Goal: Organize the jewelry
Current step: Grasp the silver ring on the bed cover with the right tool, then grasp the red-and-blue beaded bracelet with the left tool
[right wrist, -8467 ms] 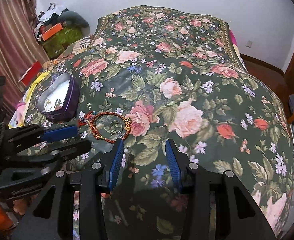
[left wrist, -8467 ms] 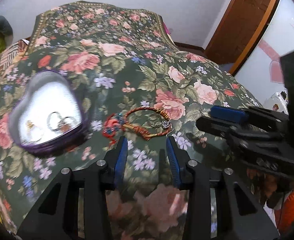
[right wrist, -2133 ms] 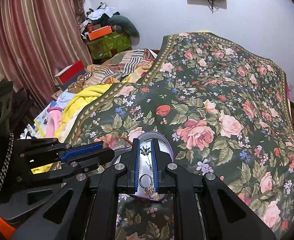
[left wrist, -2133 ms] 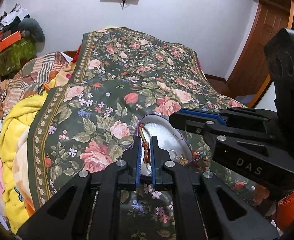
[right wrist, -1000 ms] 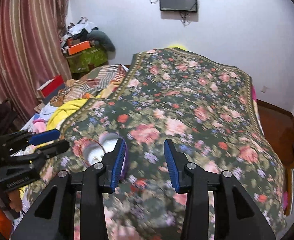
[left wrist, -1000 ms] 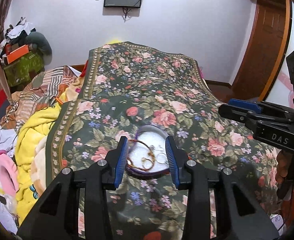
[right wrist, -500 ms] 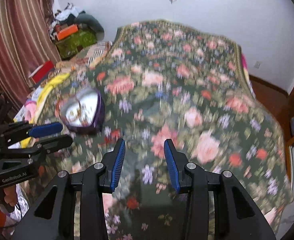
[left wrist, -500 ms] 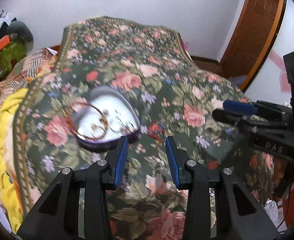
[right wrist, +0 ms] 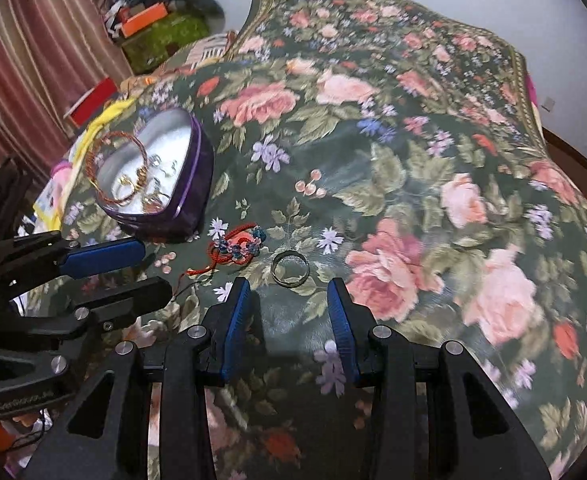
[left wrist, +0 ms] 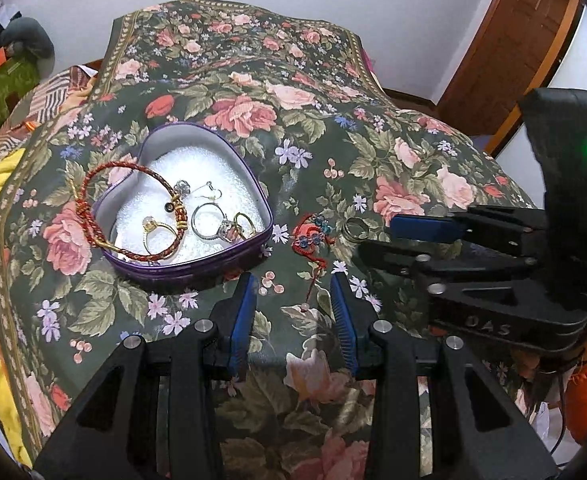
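A purple heart-shaped tin (left wrist: 197,268) sits on the floral bedspread (left wrist: 393,168), its point toward the near edge of the bed and its two lobes toward the far wall, so its long axis runs away from the person. The inside is lined in white. A red and gold braided bracelet (left wrist: 93,216) lies half in it, draped over the left rim with part of its loop resting outside on the cloth. In the tin with it are a gold ring (left wrist: 158,229), a larger silver ring (left wrist: 207,222) and a few small pieces too fine to make out.

Just right of the tin, on the bedspread, lies a red knotted cord charm with blue beads (left wrist: 311,236), its thin tail trailing toward the near edge. Beside that, further right, a plain silver band (right wrist: 289,267) lies flat, apart from the charm.

The left gripper (left wrist: 293,312) hovers over the cloth with its blue-padded jaws spread wide and nothing between them; the charm's tail lies just ahead of the gap. The right gripper (right wrist: 289,312) is likewise spread and empty, low over the bedspread, with the silver band directly in front of its fingertips, centred between them but not touched. The two grippers are close side by side.
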